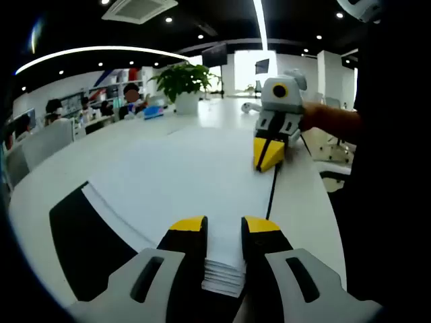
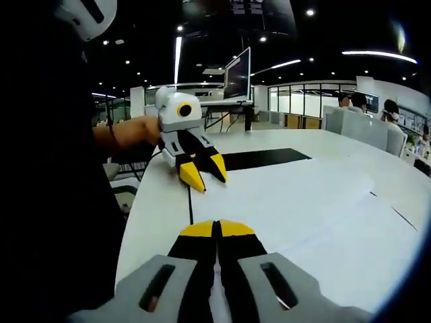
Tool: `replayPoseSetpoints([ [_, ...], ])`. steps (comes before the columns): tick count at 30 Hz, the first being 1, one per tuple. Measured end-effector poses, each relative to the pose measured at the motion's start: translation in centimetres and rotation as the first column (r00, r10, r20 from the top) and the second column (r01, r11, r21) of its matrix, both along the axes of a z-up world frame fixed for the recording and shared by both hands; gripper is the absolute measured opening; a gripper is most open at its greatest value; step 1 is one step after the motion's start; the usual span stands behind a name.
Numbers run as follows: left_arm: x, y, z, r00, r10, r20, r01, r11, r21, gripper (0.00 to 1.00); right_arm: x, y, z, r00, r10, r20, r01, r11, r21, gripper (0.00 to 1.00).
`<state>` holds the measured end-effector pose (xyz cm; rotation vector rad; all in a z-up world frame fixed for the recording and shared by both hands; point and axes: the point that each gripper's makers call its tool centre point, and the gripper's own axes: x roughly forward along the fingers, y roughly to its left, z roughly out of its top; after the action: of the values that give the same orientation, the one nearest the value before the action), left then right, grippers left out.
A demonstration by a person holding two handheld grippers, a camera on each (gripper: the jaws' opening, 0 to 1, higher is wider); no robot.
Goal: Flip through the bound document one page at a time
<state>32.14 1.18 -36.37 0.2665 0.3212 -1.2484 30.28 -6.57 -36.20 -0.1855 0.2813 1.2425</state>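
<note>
Lowest in the left gripper view: left gripper (image 1: 223, 227), open by a moderate gap, gripping nothing, with the near edge of the page stack of the bound document (image 1: 188, 175) lying between the jaws. Lowest in the right gripper view: right gripper (image 2: 217, 229), jaws pressed together; impossible to tell whether a single sheet is pinched there. Lying open and flat across the middle of the white table (image 1: 60, 175), partly over a black mat (image 1: 87, 249) at the lower left. Judged as the start of a page turn: holding the stack down at one edge, seeking the top sheet at the opposite edge. Next move calls for separating just one sheet, lifting it in an arc over the spine, and not dragging the lower pages. Further back, at the upper centre of the left gripper view: one white pot (image 1: 186, 102), holding a leafy green plant (image 1: 182, 77). Beyond that, desks with seated people.
</note>
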Motion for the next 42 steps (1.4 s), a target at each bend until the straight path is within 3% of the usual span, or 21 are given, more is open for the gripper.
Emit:
replayPoseSetpoints([
  [3,0.3,1.0,3.1,1.000,0.015,0.017,-0.014,0.996,-0.088,0.23,1.0,-1.2,1.9,0.998,-0.058,0.014,0.058,0.997,0.045,0.02],
  [8,0.7,3.0,6.8,0.997,0.045,0.056,-0.036,0.989,-0.145,0.23,2.1,-3.4,5.5,0.990,-0.141,-0.010,0.141,0.979,0.145,0.04],
  [13,1.2,4.9,9.4,0.993,0.071,0.094,-0.056,0.987,-0.151,0.25,3.1,-6.2,7.3,0.976,-0.216,0.002,0.214,0.969,0.123,0.09],
  [18,1.8,6.5,11.7,0.987,0.096,0.127,-0.073,0.981,-0.181,0.25,4.3,-10.2,9.8,0.949,-0.313,0.030,0.307,0.944,0.123,0.10],
  [26,2.7,9.1,13.8,0.978,0.156,0.139,-0.120,0.964,-0.237,0.26,4.6,-15.5,12.4,0.908,-0.417,0.022,0.411,0.902,0.135,0.20],
  [32,3.2,11.3,14.8,0.968,0.197,0.154,-0.156,0.957,-0.243,0.27,4.3,-17.8,13.4,0.889,-0.458,0.007,0.450,0.877,0.166,0.21],
  [42,4.2,14.8,18.0,0.956,0.231,0.183,-0.181,0.951,-0.251,0.27,4.1,-18.5,13.7,0.877,-0.481,-0.004,0.473,0.861,0.186,0.21],
])
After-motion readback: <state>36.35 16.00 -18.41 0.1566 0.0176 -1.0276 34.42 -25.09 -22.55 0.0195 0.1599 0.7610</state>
